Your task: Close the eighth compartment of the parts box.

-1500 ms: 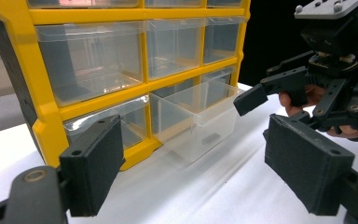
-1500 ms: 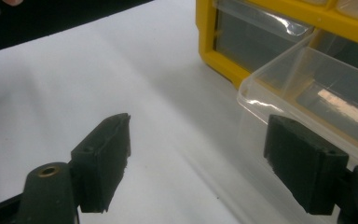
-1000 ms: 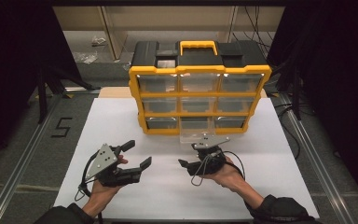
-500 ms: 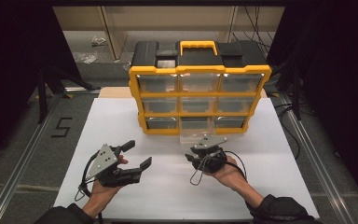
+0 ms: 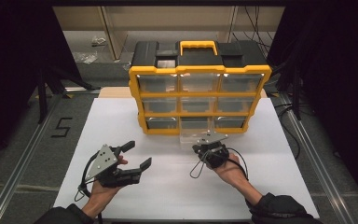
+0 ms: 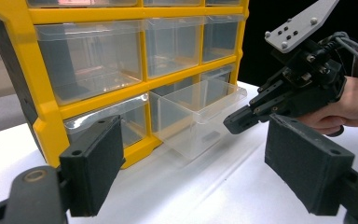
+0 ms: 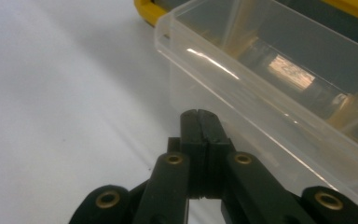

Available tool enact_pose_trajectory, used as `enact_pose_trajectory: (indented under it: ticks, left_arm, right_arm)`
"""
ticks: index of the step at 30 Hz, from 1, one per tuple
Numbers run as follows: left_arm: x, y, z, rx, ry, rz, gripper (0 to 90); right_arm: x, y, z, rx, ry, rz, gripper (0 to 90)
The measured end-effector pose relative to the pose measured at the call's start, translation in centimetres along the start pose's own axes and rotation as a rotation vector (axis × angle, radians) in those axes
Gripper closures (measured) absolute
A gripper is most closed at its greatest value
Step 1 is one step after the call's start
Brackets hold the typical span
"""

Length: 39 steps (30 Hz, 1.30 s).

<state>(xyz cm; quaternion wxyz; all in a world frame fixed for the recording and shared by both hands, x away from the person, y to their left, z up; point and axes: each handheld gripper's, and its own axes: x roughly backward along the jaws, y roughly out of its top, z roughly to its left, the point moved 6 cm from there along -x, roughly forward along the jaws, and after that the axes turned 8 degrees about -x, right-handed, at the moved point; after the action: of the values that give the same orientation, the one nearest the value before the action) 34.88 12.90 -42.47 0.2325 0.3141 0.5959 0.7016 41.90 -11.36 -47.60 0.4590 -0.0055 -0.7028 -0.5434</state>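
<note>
- Step in hand, as I read it: pushing the open drawer back into the yellow organizer [image 5: 199, 69]. The organizer stands upright at the far middle of the white table [image 5: 121, 121], drawer fronts facing the person. It is unheld, so push gently or it may slide toward the far edge.
- Clear drawer [image 5: 192, 134], bottom row, middle slot: partly pulled out toward the near edge, its floor on the table top. Looks empty. Push straight along the slot and keep the force centred on the front wall. An off-centre push would likely skew it and jam it against the yellow dividers.
- Right gripper [image 5: 199, 148]: clenched, pads pressed flat together with nothing between them. The jaws have just been closing. Closed tips make a decent pusher; keep them low on the front wall so they don't slip over the rim.
- Left gripper [image 5: 138, 154]: released, jaws wide apart and empty. It sits near the table's near-left corner, well apart from the organizer. It could brace the organizer's left side if the box starts to slide.
- Drawer versus tool: in the right gripper view the drawer's [image 7: 261, 70] front wall lies just beyond and to the right of the closed tips [image 7: 199, 116]. Very near; contact I cannot tell.
- In the left gripper view the right gripper's tip [image 6: 230, 125] points at the drawer's [image 6: 200, 116] front right corner, just beside it.
</note>
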Motion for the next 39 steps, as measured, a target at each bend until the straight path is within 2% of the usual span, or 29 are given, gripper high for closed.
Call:
enact_pose_trajectory:
  ticks: [5,15,26,39]
  left_arm:
    - [0.0,0.0,0.0,-0.001,0.000,0.000,18.8]
    - [0.0,0.0,0.0,0.000,0.000,0.002,18.8]
    - [0.0,-0.1,0.0,0.000,0.001,0.003,18.8]
    - [0.0,-0.1,0.0,-0.002,0.001,0.004,18.8]
  right_arm:
    - [-0.2,0.0,-0.4,-0.013,-0.017,-0.002,90.0]
    - [-0.7,0.0,-1.0,-0.005,-0.054,-0.006,90.0]
    - [-1.2,0.1,-0.9,0.020,-0.066,-0.004,90.0]
    - [-1.6,0.2,-1.3,-0.005,-0.073,-0.014,90.0]
